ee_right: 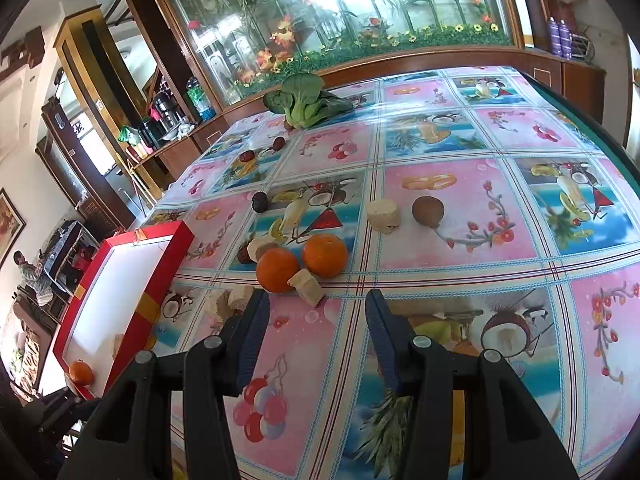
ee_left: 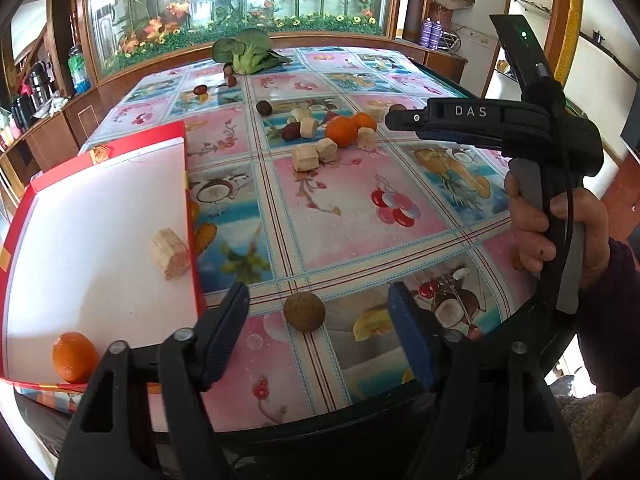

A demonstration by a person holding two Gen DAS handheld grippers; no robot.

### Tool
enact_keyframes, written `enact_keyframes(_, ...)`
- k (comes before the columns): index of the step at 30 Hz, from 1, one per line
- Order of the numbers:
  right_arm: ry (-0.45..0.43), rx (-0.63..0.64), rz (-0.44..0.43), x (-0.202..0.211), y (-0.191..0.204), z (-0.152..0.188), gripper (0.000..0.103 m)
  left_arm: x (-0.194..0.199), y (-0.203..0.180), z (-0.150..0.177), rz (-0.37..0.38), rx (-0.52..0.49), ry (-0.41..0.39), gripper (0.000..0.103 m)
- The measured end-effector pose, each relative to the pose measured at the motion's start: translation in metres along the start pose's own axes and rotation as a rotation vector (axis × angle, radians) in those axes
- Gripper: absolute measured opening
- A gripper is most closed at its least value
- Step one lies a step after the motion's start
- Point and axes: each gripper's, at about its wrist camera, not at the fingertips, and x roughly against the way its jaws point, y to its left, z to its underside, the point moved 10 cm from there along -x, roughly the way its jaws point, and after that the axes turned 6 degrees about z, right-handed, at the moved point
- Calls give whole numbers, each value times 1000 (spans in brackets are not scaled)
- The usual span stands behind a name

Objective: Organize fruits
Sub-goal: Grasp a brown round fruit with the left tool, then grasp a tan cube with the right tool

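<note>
While the left tool point(ee_left: 318, 334) brackets a brown round fruit point(ee_left: 304, 311) on the desk point(ee_left: 360, 216) just beside the red box point(ee_left: 80, 240), presumably its destination, jaws open, untouching. Right tool point(ee_right: 316, 332): open, empty, facing the oranges point(ee_right: 300, 262).

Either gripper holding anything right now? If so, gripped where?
Nothing held. Left gripper stands open around the brown round fruit, pads not touching it. Right gripper is open and empty.

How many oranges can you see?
3. One orange lies in the near corner of the red box. Two more oranges sit side by side on the table, among the pale chunks. Others could be hidden.
</note>
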Motion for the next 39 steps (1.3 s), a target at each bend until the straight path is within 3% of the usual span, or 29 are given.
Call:
enact_keyframes(6,3,5,-9,0,0,0,49,-12,5,4,7,13,29,48)
enact_keyframes(8,10,7,-10,-2,1,0,49,-15,7,5,14,27,36,35)
enact_keyframes(13,35,15,-6,-8,3,3,49,-18,10,5,-7,6,34,25)
enact_keyframes(22,102,93,28,-29,13,11,49,-18,13,5,-24,-12,6,25)
enact_keyframes(34,95,115,60,-44,14,-1,49,-18,13,6,-44,-27,-11,25)
enact_keyframes(39,102,166,12,-49,31,1,34,-15,16,8,-59,-45,-12,27)
